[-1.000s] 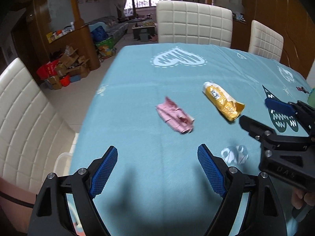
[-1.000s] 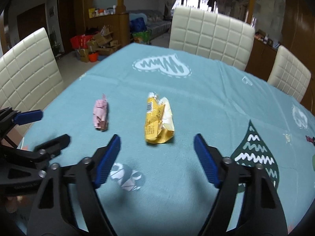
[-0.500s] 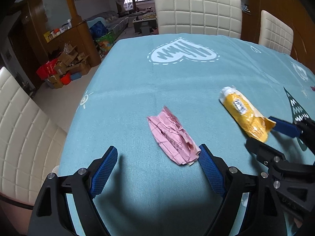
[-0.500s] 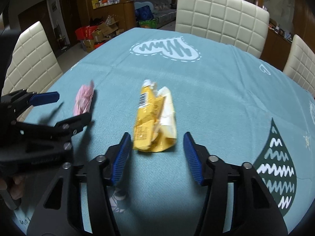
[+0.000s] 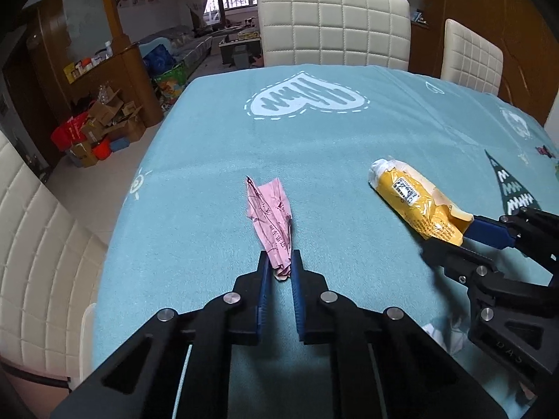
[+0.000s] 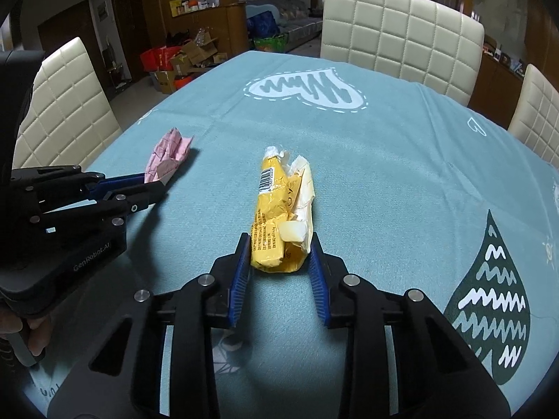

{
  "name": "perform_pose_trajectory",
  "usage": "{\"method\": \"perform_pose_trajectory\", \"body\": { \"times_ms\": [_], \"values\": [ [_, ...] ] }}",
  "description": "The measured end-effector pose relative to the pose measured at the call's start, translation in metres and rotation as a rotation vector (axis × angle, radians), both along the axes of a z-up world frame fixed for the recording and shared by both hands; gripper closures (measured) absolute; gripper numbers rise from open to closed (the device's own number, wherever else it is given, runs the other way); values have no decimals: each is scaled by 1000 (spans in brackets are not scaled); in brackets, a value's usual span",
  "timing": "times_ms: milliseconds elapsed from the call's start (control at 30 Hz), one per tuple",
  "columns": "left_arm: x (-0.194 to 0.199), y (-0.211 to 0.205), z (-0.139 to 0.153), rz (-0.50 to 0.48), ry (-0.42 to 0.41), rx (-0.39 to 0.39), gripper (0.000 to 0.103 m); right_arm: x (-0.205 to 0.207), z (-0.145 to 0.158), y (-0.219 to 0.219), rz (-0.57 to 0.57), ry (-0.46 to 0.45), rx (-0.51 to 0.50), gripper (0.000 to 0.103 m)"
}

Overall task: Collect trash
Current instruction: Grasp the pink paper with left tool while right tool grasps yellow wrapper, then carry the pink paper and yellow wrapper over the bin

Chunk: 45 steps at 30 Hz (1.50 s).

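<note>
With the left tongs (image 5: 279, 272) pinching the pink wrapper (image 5: 270, 220) and the right tongs (image 6: 279, 255) narrowed around the yellow packet (image 6: 279, 216), squeeze firmly before lifting.

The left gripper (image 6: 153, 188) body reads "GenRobot.AI". The yellow wrapper (image 6: 279, 216) carries a barcode. Its small print is unreadable.
</note>
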<state>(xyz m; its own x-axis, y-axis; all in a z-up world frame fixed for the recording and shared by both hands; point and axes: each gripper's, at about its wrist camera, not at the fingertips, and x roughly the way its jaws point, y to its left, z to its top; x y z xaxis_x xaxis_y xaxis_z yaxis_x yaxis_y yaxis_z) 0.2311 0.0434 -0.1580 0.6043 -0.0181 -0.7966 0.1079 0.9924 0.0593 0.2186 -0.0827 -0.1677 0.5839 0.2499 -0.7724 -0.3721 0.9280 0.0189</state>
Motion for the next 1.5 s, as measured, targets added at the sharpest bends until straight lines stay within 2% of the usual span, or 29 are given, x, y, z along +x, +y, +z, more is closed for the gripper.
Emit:
{"method": "perform_pose_trajectory", "body": {
  "times_ms": [300,667,1067,1500],
  "values": [
    [-31,16,17,8,-39,-18,91,-22,18,21,32,-29,-14,69],
    [-74,54,34,50,-83,-14,91,-62,42,72,132,-84,-31,72],
    [-116,113,44,144,-120,-17,91,-94,56,135,237,-119,-51,72],
    [-145,179,38,267,-124,-9,91,-115,53,204,359,-122,-70,72]
  ]
}}
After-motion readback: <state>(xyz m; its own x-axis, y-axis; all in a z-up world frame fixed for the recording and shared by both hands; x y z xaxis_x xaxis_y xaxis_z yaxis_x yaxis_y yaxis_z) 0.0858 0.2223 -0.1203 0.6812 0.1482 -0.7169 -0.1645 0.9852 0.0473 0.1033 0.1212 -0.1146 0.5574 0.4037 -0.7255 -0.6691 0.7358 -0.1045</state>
